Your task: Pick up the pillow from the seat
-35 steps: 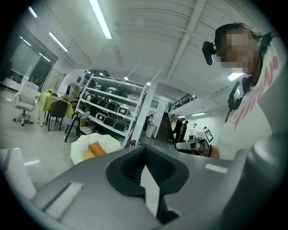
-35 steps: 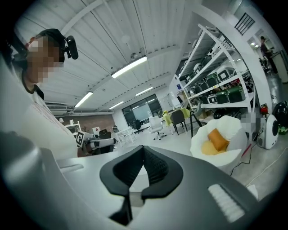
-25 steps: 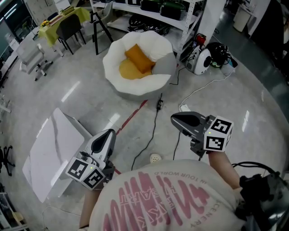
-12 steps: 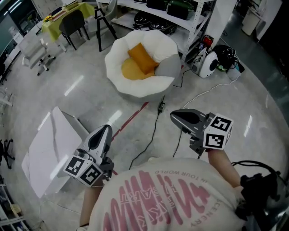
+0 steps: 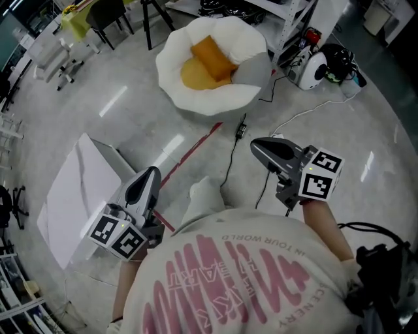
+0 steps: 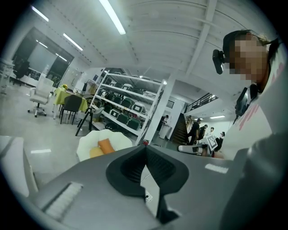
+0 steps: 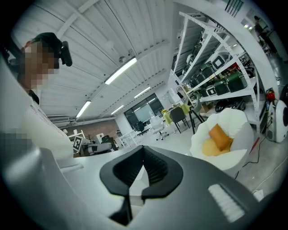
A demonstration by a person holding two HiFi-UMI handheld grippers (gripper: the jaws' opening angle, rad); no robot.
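Note:
An orange pillow (image 5: 213, 57) leans upright in a round white seat (image 5: 222, 101) at the top of the head view, over a yellow cushion (image 5: 193, 75). The same pillow (image 6: 105, 145) (image 7: 218, 135) shows small and far in both gripper views. My left gripper (image 5: 153, 173) is held low at the lower left, shut and empty. My right gripper (image 5: 256, 147) hangs at the right, also shut with nothing in it. Both are well short of the seat.
A white panel (image 5: 75, 196) lies on the floor at left. Black cables (image 5: 230, 163) and a red floor line (image 5: 189, 153) run between me and the seat. Metal shelving (image 5: 287, 19) stands behind the seat, helmets (image 5: 312, 68) beside it, chairs (image 5: 104, 13) far left.
The seat has shifted right and up in the head view as I walk toward it. Both grippers stay shut and held in front of me.

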